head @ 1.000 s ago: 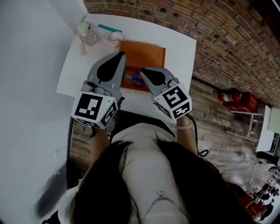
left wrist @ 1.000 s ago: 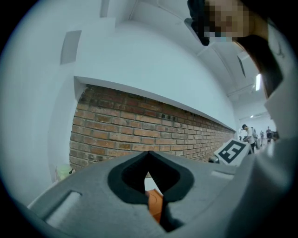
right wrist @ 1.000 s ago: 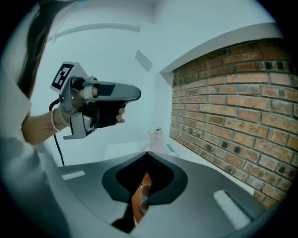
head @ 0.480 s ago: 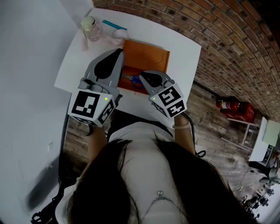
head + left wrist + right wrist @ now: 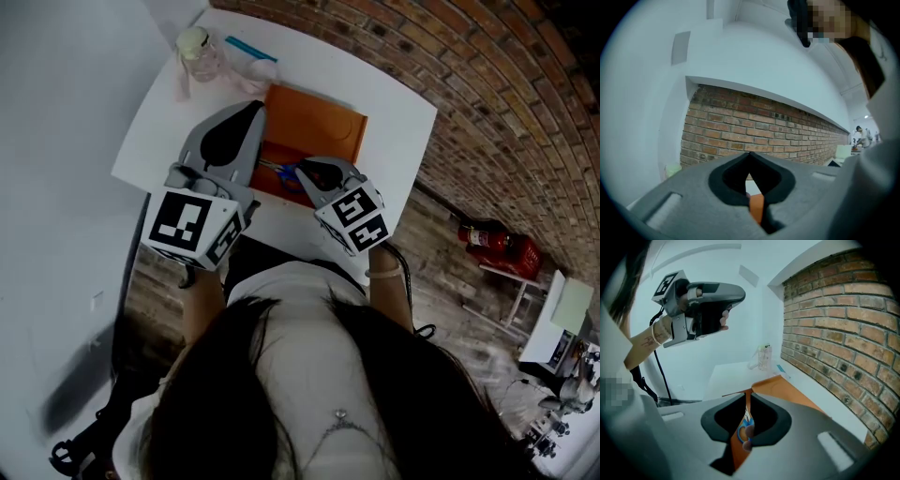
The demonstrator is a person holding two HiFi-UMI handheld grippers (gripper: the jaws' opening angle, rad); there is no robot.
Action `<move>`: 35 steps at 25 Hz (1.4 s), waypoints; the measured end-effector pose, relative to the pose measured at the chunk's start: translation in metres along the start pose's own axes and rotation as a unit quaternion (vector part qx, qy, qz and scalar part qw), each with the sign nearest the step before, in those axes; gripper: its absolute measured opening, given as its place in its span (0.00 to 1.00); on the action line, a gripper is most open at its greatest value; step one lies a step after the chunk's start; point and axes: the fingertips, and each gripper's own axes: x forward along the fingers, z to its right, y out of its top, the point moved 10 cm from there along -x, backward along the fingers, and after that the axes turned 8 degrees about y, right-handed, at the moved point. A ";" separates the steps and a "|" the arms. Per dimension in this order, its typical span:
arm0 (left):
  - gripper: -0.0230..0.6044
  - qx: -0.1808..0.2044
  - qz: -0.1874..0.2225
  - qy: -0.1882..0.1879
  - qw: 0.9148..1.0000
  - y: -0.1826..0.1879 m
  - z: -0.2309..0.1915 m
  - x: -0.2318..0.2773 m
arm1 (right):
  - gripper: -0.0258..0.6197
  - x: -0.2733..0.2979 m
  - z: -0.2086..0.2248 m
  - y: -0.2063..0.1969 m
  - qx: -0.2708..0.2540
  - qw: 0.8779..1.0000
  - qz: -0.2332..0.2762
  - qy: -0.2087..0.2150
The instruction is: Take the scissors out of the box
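Parting a little at this moment, the jaws of the right tool (image 5: 747, 394) show only a narrow slit. They are pitched down over the near end of the orange box (image 5: 328, 124), with nothing between them yet. Through that slit the blue handle loops of the scissors (image 5: 742, 427) appear, lying on the box floor at its near end, just beyond the tips. To do the pick well, I judge the jaws should spread wider before going lower. They should then straddle one handle loop or the shanks beside the pivot, where a grip is least likely to slip, and lift straight up clear of the box wall. The left tool (image 5: 253, 111), jaws together and empty, hangs level over the box's left edge. It could press the rim down if the box lifts. Farther along the white tabletop (image 5: 394, 94) stand a jar (image 5: 199, 52) and a blue strip (image 5: 251, 49).
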 end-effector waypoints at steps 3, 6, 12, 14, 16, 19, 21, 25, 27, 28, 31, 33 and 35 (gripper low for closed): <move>0.04 -0.001 -0.002 0.005 1.000 -0.001 0.000 0.002 | 0.11 0.004 0.003 -0.004 -0.001 1.000 -0.011 0.008; 0.04 -0.001 -0.005 0.010 1.000 -0.003 -0.001 0.005 | 0.12 0.008 0.007 -0.006 -0.003 1.000 -0.018 0.016; 0.04 -0.006 -0.014 0.018 1.000 -0.008 -0.002 0.006 | 0.13 0.016 0.011 -0.013 -0.006 0.999 -0.041 0.031; 0.04 -0.007 -0.019 0.018 1.000 -0.010 -0.003 0.007 | 0.14 0.021 0.012 -0.015 -0.008 0.998 -0.047 0.035; 0.04 -0.009 -0.023 0.020 0.999 -0.012 -0.004 0.007 | 0.14 0.025 0.013 -0.016 -0.007 0.998 -0.054 0.040; 0.04 -0.009 -0.029 0.023 0.999 -0.015 -0.005 0.008 | 0.15 0.030 0.014 -0.019 -0.006 0.997 -0.065 0.050; 0.04 -0.009 -0.034 0.024 0.999 -0.016 -0.006 0.009 | 0.16 0.034 0.015 -0.021 -0.006 0.996 -0.070 0.056; 0.04 -0.011 -0.041 0.027 0.999 -0.020 -0.009 0.011 | 0.16 0.042 0.019 -0.024 -0.004 0.995 -0.079 0.063; 0.04 -0.012 -0.043 0.030 0.999 -0.021 -0.011 0.010 | 0.17 0.046 0.021 -0.026 -0.003 0.994 -0.085 0.067; 0.04 -0.012 -0.045 0.031 0.998 -0.022 -0.012 0.010 | 0.17 0.048 0.022 -0.027 -0.003 0.994 -0.089 0.068; 0.04 -0.015 -0.049 0.035 0.998 -0.025 -0.013 0.009 | 0.18 0.054 0.023 -0.031 -0.004 0.992 -0.103 0.073; 0.04 -0.016 -0.053 0.037 0.998 -0.027 -0.015 0.008 | 0.18 0.058 0.024 -0.034 -0.004 0.991 -0.110 0.079; 0.04 -0.016 -0.056 0.041 0.997 -0.028 -0.017 0.008 | 0.19 0.062 0.024 -0.036 -0.002 0.990 -0.116 0.084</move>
